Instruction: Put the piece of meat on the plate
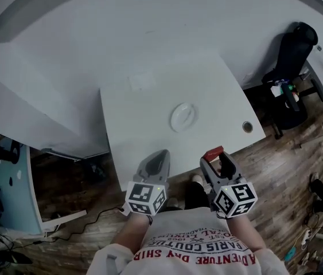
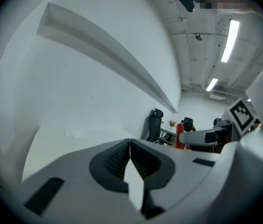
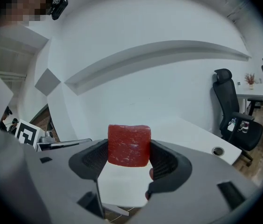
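A red block of meat (image 3: pixel 129 145) is clamped between the jaws of my right gripper (image 3: pixel 129 157); in the head view the meat (image 1: pixel 213 153) shows at the tip of that gripper (image 1: pixel 214 157), just off the table's near edge. A white plate (image 1: pixel 183 117) lies on the white table (image 1: pixel 144 125), ahead of both grippers. My left gripper (image 1: pixel 159 155) hangs over the near edge with its jaws pressed together and nothing between them; its own view shows the same left gripper (image 2: pixel 130 149) jaws meeting.
The table has a round cable hole (image 1: pixel 248 127) near its right corner and a pale paper patch (image 1: pixel 140 83) at the back. A black office chair (image 1: pixel 290 67) stands to the right. A white wall lies behind the table. Wooden floor surrounds it.
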A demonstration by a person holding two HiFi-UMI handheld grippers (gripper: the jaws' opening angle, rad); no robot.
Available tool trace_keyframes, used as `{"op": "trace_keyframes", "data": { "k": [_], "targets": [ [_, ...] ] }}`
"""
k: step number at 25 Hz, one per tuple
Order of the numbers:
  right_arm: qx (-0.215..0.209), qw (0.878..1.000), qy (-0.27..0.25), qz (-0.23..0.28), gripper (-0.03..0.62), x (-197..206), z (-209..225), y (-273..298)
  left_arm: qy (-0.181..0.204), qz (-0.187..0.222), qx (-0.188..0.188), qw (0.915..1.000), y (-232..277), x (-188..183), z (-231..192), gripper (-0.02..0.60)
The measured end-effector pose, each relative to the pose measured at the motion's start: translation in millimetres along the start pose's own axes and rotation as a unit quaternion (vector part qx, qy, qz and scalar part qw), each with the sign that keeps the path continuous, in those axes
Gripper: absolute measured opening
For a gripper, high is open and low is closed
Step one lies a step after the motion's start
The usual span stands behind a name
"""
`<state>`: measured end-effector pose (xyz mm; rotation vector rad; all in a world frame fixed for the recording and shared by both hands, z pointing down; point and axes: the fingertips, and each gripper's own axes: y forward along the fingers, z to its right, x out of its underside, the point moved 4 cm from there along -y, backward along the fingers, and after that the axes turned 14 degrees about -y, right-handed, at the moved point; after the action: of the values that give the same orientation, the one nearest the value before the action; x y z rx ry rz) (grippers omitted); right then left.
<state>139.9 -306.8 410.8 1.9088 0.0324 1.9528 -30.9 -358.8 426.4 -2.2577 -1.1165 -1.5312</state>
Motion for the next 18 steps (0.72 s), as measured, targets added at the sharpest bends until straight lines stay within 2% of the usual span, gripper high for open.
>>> {"op": "trace_keyframes", "data": {
  "k": [5,9,14,18],
  "targets": [
    [-0.030,0.999,-0.014,-0.013,0.282,-3,35,37,-0.008,0.002,-0.025,0.9997,33,-2,-4,0.008],
    [-0.072,0.997,-0.029,-0.025,0.282,-12,64,74,-0.021,0.011,-0.065,0.9976,63,-12,-15,0.008],
    [-0.130,0.988,-0.057,-0.054,0.282,-20,92,123,-0.036,0.029,-0.132,0.9902,90,-28,-30,0.008],
    [-0.164,0.977,-0.110,-0.086,0.282,-11,99,160,-0.055,0.031,-0.173,0.9829,104,-26,-41,0.008]
  ]
}}
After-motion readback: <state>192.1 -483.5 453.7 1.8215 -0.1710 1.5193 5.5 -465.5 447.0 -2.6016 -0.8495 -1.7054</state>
